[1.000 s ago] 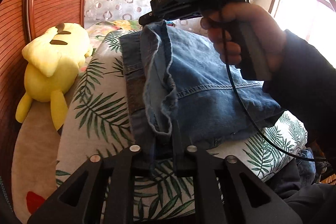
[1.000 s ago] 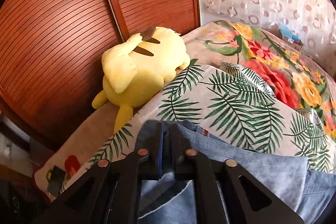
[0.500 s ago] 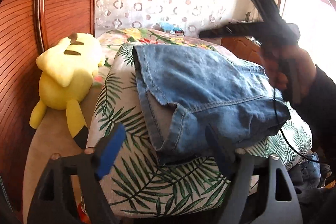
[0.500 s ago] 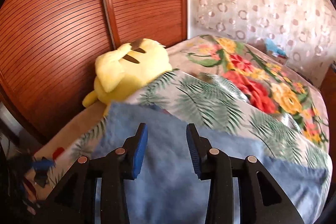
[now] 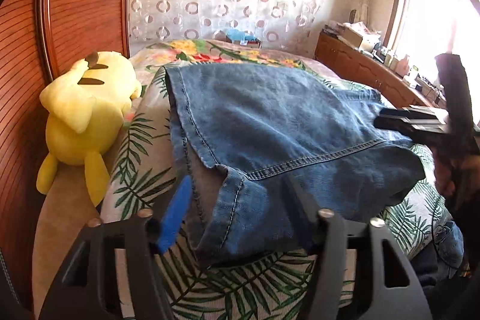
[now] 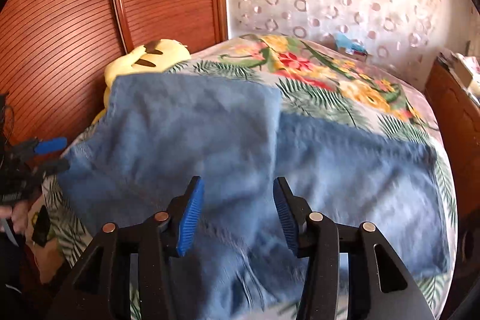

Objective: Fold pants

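The blue denim pants (image 5: pixel 270 125) lie folded on the bed's palm-leaf bedspread (image 5: pixel 135 158), one layer laid over another. In the right wrist view the pants (image 6: pixel 195 140) spread wide, the folded layer on the left. My left gripper (image 5: pixel 237 209) is open and empty, its jaws wide apart just in front of the pants' near hem. My right gripper (image 6: pixel 237 209) is open and empty above the pants. The right gripper also shows at the right edge of the left wrist view (image 5: pixel 420 122), and the left gripper at the left edge of the right wrist view (image 6: pixel 48 152).
A yellow plush toy (image 5: pixel 84 116) lies left of the pants against the ribbed wooden headboard (image 5: pixel 24 80). A floral blanket (image 6: pixel 330 71) covers the far bed. A wooden dresser (image 5: pixel 369 71) with clutter stands at the right under a bright window.
Both grippers let go of the denim and opened. The lifted fold now lies flat on the pants. Both grippers pulled back from the cloth.
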